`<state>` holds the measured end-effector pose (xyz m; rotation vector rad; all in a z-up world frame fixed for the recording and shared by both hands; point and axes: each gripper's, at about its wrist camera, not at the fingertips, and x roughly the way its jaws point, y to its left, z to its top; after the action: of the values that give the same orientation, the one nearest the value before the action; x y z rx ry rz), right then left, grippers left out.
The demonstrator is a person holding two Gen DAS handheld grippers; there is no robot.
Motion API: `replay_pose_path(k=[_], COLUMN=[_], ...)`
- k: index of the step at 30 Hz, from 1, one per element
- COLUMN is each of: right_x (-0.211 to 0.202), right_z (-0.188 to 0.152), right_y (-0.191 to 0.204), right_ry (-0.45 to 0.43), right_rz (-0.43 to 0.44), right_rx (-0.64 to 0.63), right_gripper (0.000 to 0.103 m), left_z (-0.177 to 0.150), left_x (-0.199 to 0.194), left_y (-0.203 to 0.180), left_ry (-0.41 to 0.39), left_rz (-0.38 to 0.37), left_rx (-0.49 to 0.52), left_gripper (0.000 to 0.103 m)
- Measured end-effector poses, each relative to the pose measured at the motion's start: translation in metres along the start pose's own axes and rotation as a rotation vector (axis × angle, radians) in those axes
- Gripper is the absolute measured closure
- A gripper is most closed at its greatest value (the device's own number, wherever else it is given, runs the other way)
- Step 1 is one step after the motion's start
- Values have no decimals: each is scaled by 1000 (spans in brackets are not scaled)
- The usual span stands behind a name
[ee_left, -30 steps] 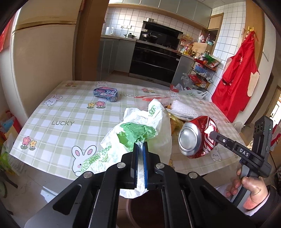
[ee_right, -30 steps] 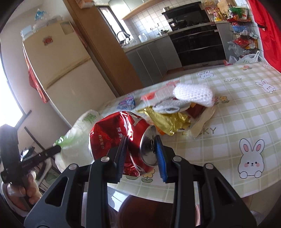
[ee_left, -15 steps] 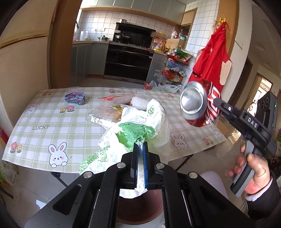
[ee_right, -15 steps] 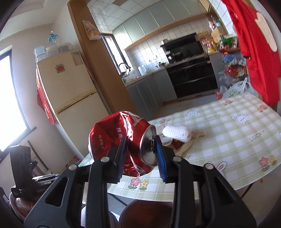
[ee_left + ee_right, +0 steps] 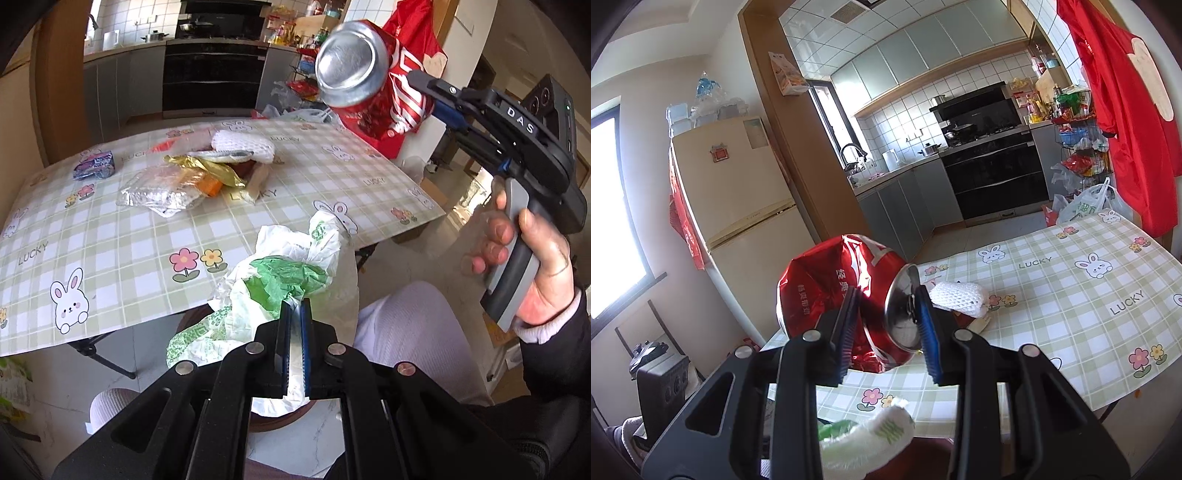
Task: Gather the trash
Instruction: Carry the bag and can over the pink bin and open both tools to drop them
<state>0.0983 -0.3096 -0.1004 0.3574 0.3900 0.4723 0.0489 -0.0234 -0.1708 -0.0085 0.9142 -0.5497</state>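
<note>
crushed red can lifted off table, clamped in right gripper. plastic bag pinched by left gripper. wrappers left uncollected.

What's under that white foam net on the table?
The white foam net lies on a wrapper pile: a gold wrapper and something grey. What lies deeper is covered.

A cream fridge stands far left, a black oven against the far tiled wall. A red apron hangs at the right, beside a wire rack crowded with packets.
</note>
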Motion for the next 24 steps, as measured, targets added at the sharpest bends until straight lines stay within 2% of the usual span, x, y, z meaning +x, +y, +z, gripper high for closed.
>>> replay_pose_path(k=[5, 9, 10, 11, 12, 13, 16, 17, 19, 21, 24], right_x=[8, 9, 9, 8, 8, 8, 5, 4, 3, 2, 3], right_z=[-6, -8, -9, -9, -9, -9, -7, -7, -6, -7, -10], right_y=[-2, -3, -2, -2, -1, -1, 1, 1, 2, 5, 11], right_ry=[22, 28, 29, 29, 29, 29, 25, 24, 25, 29, 54], right_rz=[-7, -10, -10, -11, -11, -12, -15, -15, -13, -11, -10], right_rx=[8, 9, 8, 5, 5, 3, -9, -12, -18, -30, -65], right_gripper=[69, 69, 69, 69, 69, 69, 69, 69, 69, 69, 69], left_z=[-14, -19, -18, -14, -10, -5, 8, 12, 18, 22, 25], left_x=[15, 22, 22, 20, 19, 14, -17, -30, -54, -76, -104], left_y=[8, 12, 13, 14, 18, 21, 33, 38, 43, 51, 64], left_ry=[86, 114, 102, 82, 58, 31, -131, -198, -305, -396, -488], left_rz=[-42, -26, -18, -16, -2, 19, 63, 100, 193, 283, 411], left_rx=[-15, -32, -36, -44, -64, -88, -159, -179, -206, -224, -256], left_gripper=[98, 97, 92, 74, 56, 26, 19, 11, 6, 6, 6])
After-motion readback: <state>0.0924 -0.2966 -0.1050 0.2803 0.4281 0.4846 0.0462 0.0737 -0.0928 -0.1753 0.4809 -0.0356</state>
